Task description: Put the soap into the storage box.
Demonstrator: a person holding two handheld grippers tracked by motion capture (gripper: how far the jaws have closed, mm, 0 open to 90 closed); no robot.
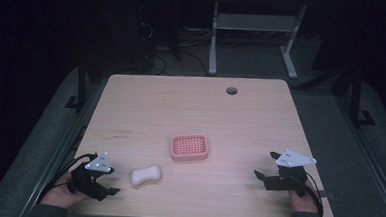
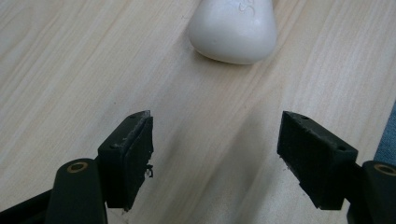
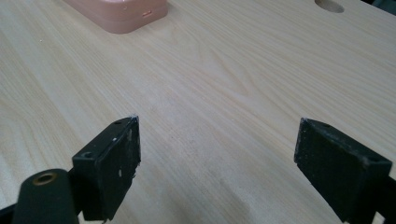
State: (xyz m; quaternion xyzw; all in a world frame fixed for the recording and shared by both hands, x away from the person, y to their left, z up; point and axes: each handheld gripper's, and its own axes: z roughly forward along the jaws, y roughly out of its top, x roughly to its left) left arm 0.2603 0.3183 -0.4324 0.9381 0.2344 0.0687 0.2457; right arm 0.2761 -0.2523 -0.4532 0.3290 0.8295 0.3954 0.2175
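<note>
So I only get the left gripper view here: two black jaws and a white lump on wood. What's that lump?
Observer: A bar of soap, lying on the table just ahead of the left gripper.
Operator: Anything near it?
Observer: A pink soap dish, empty, a little beyond the soap.
Operator: And the other hand?
Observer: The right gripper sits at the table's near right corner, jaws open, holding nothing.
</note>
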